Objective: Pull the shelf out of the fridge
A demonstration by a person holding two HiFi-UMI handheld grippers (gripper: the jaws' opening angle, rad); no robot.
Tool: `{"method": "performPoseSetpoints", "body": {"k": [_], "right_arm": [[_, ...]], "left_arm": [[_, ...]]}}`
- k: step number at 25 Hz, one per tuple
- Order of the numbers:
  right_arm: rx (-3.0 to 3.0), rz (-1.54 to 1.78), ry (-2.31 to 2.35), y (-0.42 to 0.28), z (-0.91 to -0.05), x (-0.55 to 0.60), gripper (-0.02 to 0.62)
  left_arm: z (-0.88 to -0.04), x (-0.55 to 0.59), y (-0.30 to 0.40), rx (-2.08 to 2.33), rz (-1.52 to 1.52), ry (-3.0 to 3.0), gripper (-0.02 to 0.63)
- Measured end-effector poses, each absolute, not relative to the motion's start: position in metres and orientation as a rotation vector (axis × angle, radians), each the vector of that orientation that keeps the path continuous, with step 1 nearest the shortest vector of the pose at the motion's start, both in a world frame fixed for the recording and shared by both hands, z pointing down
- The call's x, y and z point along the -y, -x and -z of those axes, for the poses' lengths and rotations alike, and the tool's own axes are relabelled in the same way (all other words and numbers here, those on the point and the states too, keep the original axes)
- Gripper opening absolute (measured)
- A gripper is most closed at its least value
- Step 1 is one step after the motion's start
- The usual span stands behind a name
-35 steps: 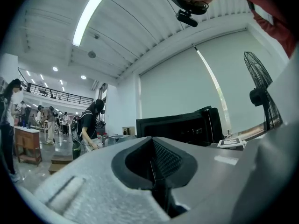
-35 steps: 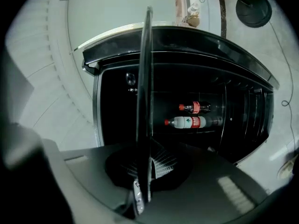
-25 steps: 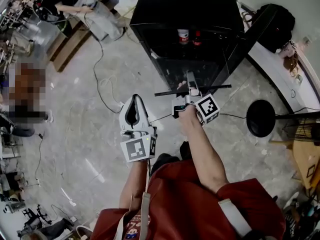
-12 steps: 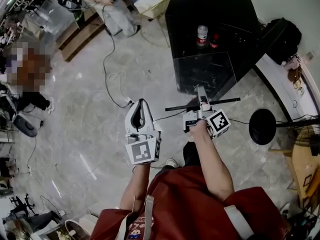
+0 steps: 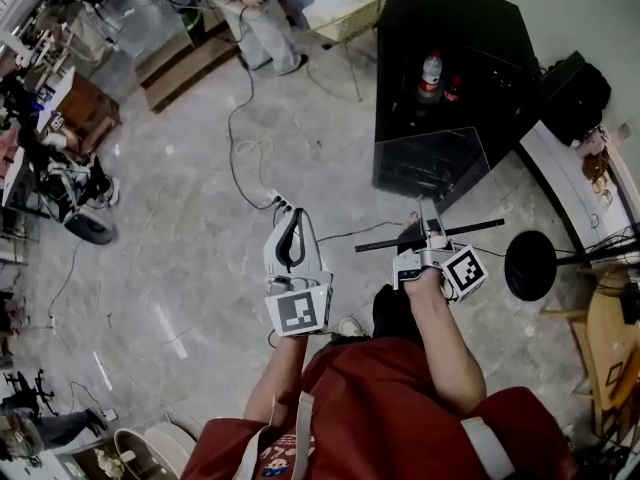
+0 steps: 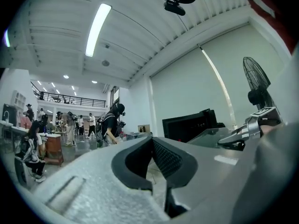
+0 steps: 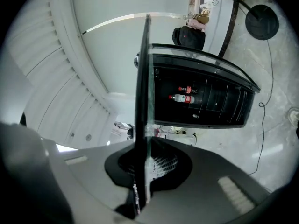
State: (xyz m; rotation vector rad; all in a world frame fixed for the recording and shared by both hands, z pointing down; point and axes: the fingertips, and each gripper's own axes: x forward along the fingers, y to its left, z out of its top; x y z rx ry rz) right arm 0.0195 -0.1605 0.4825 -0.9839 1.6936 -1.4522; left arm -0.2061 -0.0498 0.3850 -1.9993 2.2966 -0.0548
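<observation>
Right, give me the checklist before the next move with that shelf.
1. Right gripper shut on shelf: ok.
2. Left gripper free: ok, jaws together on nothing.
3. Shelf out of the fridge: cannot tell; the glass's back edge does not show.
4. Bottles upright in the fridge: ok.
5. Floor free for stepping back: not ok; a cable crosses the floor in front of the fridge.

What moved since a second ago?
The right claw drew the glass shelf back from the fridge as the person stepped away; the left claw went along. Unchanged: right claw clamped on the shelf's front edge, left claw empty, bottles in the fridge.
</observation>
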Motion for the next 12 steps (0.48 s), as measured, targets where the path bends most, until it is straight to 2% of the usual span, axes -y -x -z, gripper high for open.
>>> {"method": "performPoseSetpoints", "body": {"k": [12], "right_arm": [[-1.699, 1.452, 0.923, -0.029, -0.429, 0.080, 0.008]], "left_arm": [[-0.357, -0.015, 0.208, -2.289, 0.011, 1.991, 0.002]]}}
